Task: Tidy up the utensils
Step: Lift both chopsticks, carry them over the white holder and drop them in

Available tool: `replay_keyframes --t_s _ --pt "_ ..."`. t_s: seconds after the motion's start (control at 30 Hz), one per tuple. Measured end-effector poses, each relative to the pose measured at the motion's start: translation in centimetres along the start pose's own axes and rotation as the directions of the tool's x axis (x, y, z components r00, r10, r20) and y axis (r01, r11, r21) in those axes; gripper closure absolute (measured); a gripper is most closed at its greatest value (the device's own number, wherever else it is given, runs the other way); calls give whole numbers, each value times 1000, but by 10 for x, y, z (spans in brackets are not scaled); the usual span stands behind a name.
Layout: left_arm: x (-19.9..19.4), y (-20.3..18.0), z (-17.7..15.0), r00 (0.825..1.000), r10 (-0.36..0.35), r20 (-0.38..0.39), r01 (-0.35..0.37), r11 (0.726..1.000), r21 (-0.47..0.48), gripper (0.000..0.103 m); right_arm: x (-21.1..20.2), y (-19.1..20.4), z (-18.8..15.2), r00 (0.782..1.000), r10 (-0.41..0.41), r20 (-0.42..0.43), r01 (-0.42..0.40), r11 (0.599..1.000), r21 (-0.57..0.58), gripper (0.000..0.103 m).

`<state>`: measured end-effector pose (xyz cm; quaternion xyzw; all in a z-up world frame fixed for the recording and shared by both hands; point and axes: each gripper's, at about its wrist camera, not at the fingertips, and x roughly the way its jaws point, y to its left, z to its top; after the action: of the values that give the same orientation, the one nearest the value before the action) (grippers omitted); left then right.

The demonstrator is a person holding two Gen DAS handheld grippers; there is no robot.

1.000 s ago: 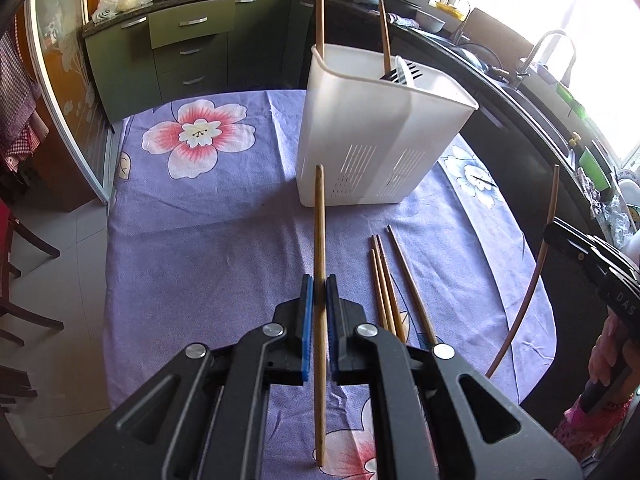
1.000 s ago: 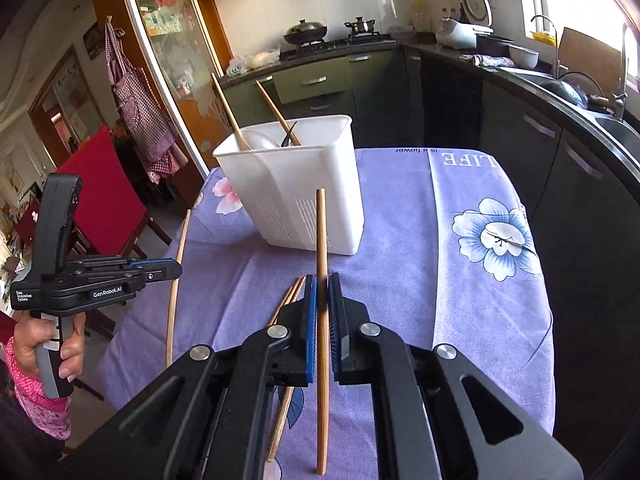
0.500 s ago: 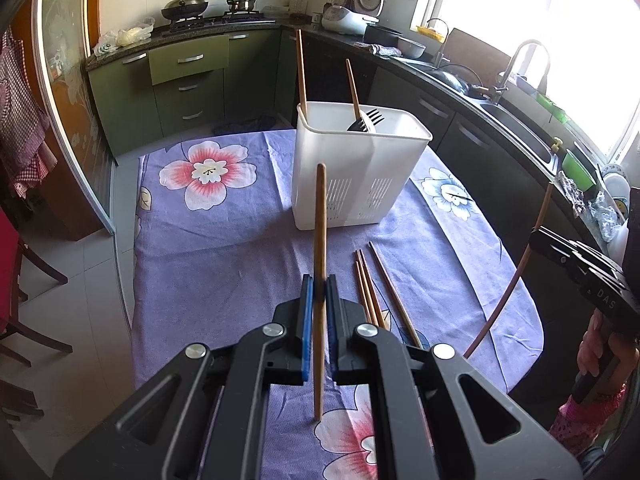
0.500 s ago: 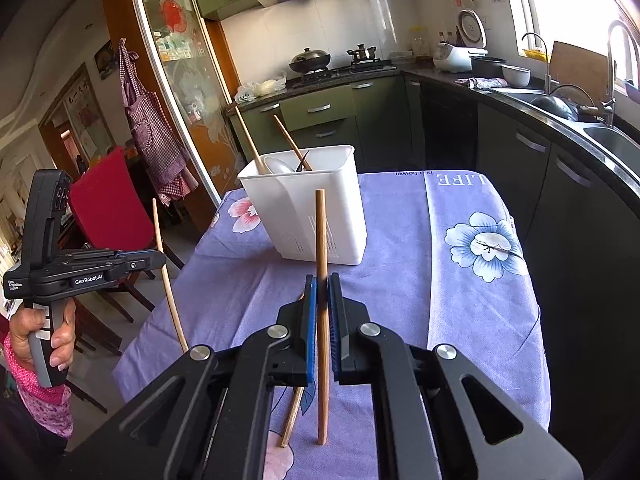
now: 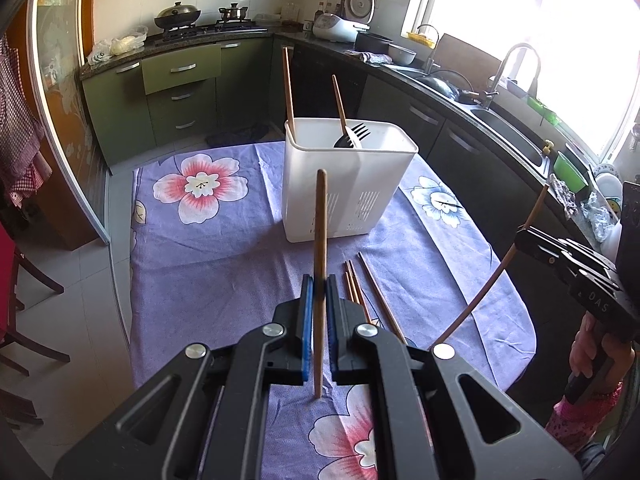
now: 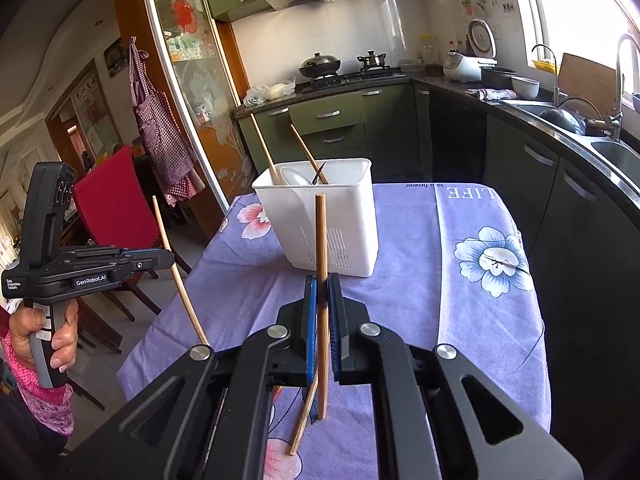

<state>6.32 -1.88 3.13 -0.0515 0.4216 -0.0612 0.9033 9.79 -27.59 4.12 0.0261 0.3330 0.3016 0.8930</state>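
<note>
Two black handheld two-finger grippers with blue finger pads are shown, each clamped on one wooden chopstick held upright. In the left wrist view, the left gripper (image 5: 317, 300) fills the lower centre with its jaws closed on a brown wooden chopstick (image 5: 320, 240); the right gripper (image 5: 560, 254) is seen at the right edge, gripped by a hand (image 5: 596, 348) and marked "DAS", its jaws closed on a second, thinner-looking chopstick (image 5: 504, 264) that appears curved by the lens. In the right wrist view, the right gripper (image 6: 322, 308) occupies the lower centre, and the left gripper (image 6: 160, 258), at the left edge, carries the label "GenRobot.AI". One white rectangular plastic utensil holder with slotted walls (image 5: 344, 200) stands at the centre of the frame on a table covered by a purple flowered tablecloth (image 5: 208, 264); printed on the cloth, upside down, "LIFE" and "is a flower" are read at the upper right of the table in the right wrist view. Inside the holder, two upright chopsticks (image 5: 288, 88), one black fork (image 5: 354, 136) and one pale spoon (image 6: 296, 176) are counted. On the cloth below the holder, just right of the left gripper's fingers, a group of loose wooden chopsticks (image 5: 360, 292) is laid side by side; at least three are distinguished.
</note>
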Motion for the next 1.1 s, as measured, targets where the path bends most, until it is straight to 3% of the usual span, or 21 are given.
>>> replay_keyframes --t_s 0.5,0.83,1.1 --pt "-30 -20 59 995 -8 98 3 999 50 97 -12 18 61 997 27 78 -22 998 -57 96" --pt "-60 -39 107 985 2 172 -20 995 99 97 -23 33 128 989 51 138 -39 995 -90 96" --pt "-80 -44 147 968 23 251 -49 994 96 97 -28 34 193 977 23 210 -6 997 -78 96"
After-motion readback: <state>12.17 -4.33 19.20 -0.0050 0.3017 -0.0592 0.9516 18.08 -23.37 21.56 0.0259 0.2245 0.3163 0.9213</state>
